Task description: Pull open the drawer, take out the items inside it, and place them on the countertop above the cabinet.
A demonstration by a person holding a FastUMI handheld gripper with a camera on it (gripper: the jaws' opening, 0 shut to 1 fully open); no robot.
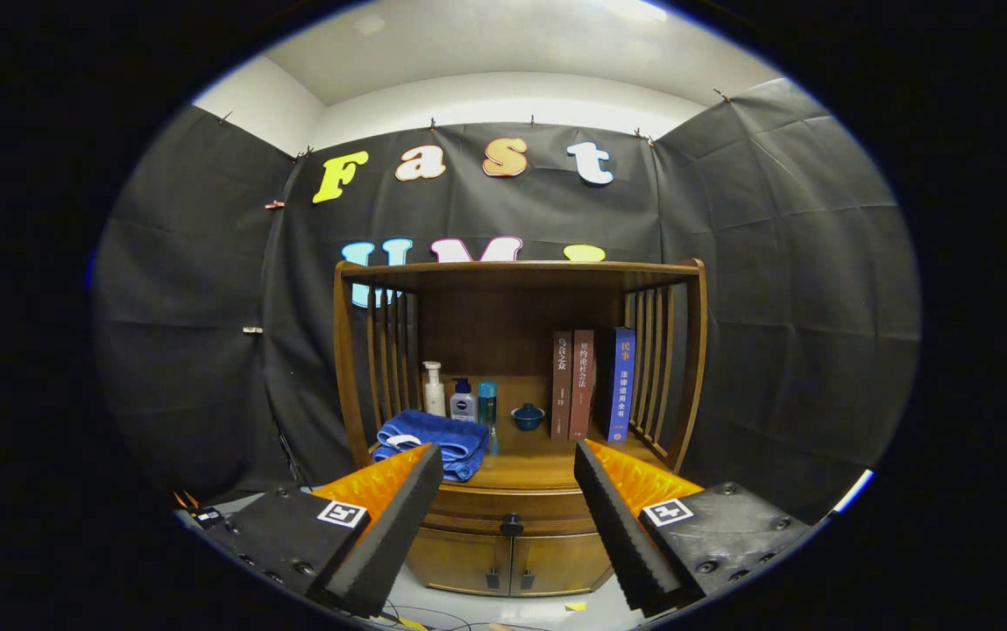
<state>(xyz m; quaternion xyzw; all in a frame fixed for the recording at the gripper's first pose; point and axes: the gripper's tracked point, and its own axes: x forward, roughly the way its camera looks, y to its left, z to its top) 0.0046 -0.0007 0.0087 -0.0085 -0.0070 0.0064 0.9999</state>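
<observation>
A brown wooden cabinet stands ahead of me against the black cloth wall. Its drawer [510,510] is closed, with a dark round knob [512,525] at its front, seen between my fingers and some way beyond them. The countertop [528,466] above the drawer carries a folded blue towel [433,441], three bottles [463,400], a small blue lidded bowl [528,416] and three upright books [591,384]. My gripper [508,466] is open, its two black foam-padded fingers [393,526] spread wide with nothing between them.
Below the drawer are two small cabinet doors [510,561] with dark handles. Slatted wooden sides and a top shelf [521,268] frame the countertop. Cables and a yellow scrap [575,606] lie on the pale floor in front of the cabinet.
</observation>
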